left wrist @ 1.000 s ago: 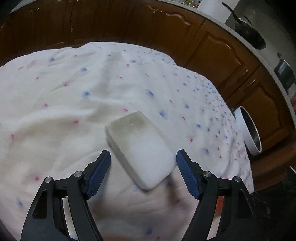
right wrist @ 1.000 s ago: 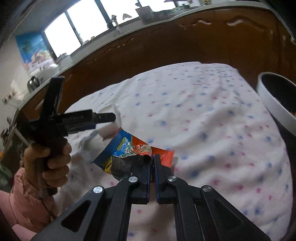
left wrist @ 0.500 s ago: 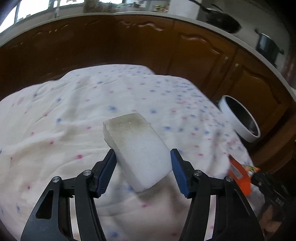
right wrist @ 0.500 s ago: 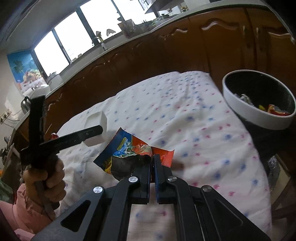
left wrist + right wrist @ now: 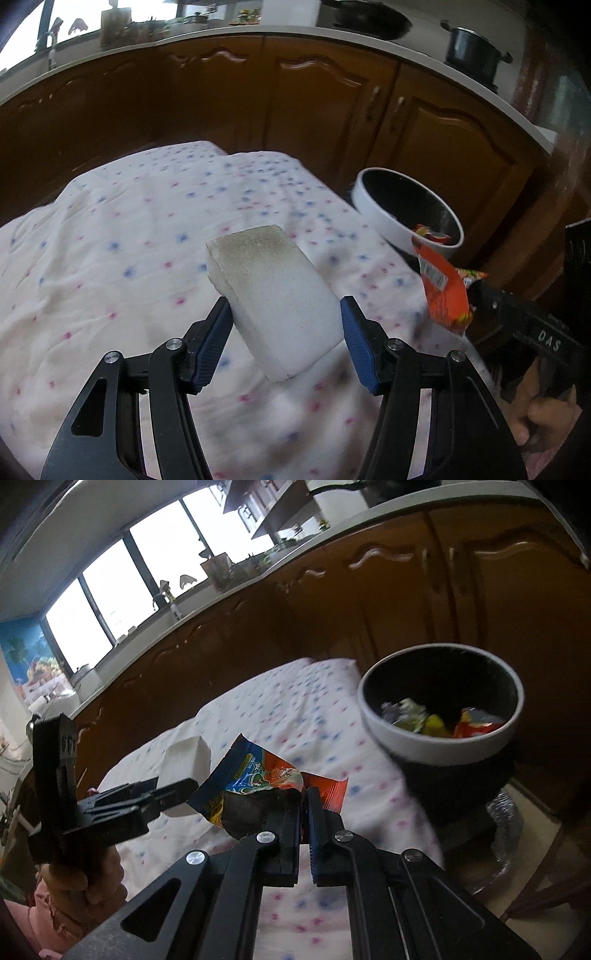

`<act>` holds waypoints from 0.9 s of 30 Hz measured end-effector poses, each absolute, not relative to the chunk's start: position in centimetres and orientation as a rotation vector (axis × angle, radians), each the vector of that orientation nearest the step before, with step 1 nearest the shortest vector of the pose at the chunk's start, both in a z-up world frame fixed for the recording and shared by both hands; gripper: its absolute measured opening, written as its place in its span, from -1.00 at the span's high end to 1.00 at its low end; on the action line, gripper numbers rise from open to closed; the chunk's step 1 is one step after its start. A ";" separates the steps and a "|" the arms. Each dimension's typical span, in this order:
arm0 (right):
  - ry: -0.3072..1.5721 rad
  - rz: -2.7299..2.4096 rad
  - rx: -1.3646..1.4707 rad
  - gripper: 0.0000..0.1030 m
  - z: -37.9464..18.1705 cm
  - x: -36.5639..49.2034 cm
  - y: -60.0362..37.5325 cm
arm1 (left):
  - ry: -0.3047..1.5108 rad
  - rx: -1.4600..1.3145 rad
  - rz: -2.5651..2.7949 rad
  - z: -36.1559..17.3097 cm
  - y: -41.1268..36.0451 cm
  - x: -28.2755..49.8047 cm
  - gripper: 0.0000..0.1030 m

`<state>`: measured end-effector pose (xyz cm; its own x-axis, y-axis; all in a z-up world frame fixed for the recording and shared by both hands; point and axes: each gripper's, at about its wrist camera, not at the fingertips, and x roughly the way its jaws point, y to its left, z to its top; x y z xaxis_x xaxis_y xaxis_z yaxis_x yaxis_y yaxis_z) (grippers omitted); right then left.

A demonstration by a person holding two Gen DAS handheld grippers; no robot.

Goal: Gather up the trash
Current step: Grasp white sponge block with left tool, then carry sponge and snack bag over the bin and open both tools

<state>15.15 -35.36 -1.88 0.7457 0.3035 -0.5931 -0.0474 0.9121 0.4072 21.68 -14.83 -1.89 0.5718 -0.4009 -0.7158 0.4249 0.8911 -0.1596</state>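
Left gripper (image 5: 286, 325): clamps one white, soiled spongy foam block (image 5: 271, 295).
Right gripper (image 5: 304, 805): pinches one crinkled orange-blue foil wrapper (image 5: 258, 779).
Bin: one round white-rimmed black trash bin (image 5: 436, 746), off the table's far corner.

White sponge block (image 5: 275, 301), far end stained grey-brown, tilted, held off the surface between blue-padded fingers. Orange and blue snack wrapper (image 5: 266, 781), crumpled, torn open, pinched at one edge, raised just beside the sponge. White-rimmed black bin (image 5: 441, 747) near the wrapper, holding coloured wrappers.
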 end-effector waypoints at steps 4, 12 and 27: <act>0.692 0.169 0.398 0.93 -1.6 15.1 -37.2 | 0.822 0.052 -0.514 -1.3 -16.7 21.6 -0.15; 0.665 0.121 0.424 0.92 -1.0 15.2 -40.5 | 0.801 0.092 -0.562 -0.3 -20.3 22.0 -0.15; 0.620 0.043 0.434 0.92 0.3 16.8 -45.2 | 0.780 0.114 -0.609 0.9 -24.7 23.6 -0.16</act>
